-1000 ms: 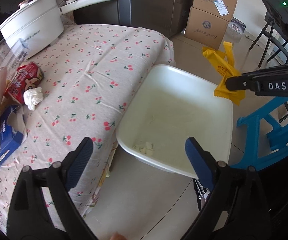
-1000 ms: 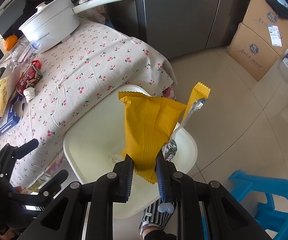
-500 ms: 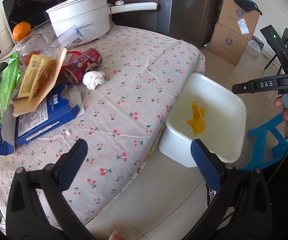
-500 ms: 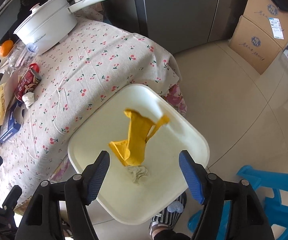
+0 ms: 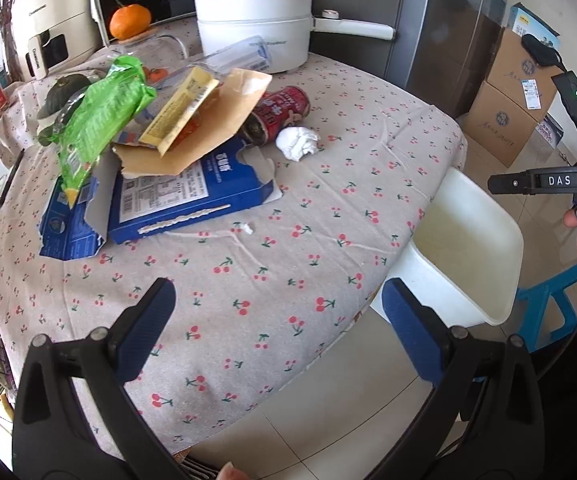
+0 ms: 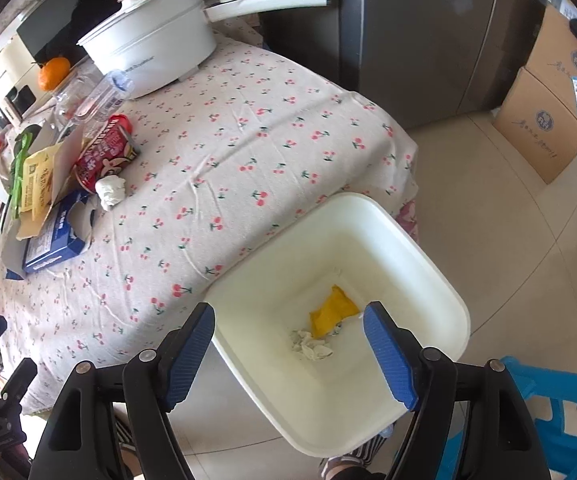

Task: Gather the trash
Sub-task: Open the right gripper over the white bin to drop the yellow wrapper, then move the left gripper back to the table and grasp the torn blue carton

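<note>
Trash lies in two places. One crinkled yellow wrapper and some crumpled whitish paper scraps sit at the bottom of the white plastic bin, a smooth, square tub with rounded corners standing on the tiled floor just beside the worktop. On the cherry-print cloth are one balled white tissue, one red can on its side, one torn blue carton, one ragged brown cardboard sheet, one yellow packet and one shiny green wrapper, piled loosely together. One white lidded pot with a long handle stands behind them, with one orange near it.

The left gripper hangs over the worktop edge, jaws spread wide and empty. The right gripper is above the bin, its jaws opening, nothing between them.
</note>
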Motion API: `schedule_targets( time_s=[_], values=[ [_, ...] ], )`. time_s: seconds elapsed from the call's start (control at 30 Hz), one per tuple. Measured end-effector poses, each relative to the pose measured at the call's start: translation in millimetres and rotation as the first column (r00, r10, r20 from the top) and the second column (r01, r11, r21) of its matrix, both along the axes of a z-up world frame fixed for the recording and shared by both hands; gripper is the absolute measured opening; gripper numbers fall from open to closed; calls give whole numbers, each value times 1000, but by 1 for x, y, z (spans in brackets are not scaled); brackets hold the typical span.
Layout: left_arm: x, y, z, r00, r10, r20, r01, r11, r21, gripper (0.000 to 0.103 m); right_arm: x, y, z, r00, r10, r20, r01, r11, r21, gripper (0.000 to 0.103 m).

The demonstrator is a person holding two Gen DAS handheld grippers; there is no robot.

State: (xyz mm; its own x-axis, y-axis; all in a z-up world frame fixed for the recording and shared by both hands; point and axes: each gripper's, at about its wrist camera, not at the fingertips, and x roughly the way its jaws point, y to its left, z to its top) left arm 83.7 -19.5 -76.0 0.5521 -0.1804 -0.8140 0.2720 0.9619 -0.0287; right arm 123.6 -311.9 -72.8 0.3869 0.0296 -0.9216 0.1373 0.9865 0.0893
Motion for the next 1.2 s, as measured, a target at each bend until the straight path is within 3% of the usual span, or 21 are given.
schedule_targets(
  time_s=[0.17,0.43,0.6,0.83,1.07,1.2],
  values=[
    [1,31,0,998,56,-3,-56,998,-13,103,11,38,3,997,75,5,-75,997,-4,81],
    [11,80,-1,983,183,10,-183,982,37,103,30,90,18,983,176,42,-175,984,-34,82],
    [23,100,-4,976,219,-3,-219,973,74,103,42,122,22,971,231,57,-228,972,-54,83],
    [51,116,-15,973,221,-60,-217,974,67,102,56,158,17,954,295,52,-290,954,-80,84],
    [80,121,-27,963,261,-63,-258,965,53,102,71,170,11,950,309,39,-304,948,-94,84],
    [94,126,-31,951,301,-75,-299,954,31,89,77,173,8,953,302,33,-298,951,-85,84]
  ],
)
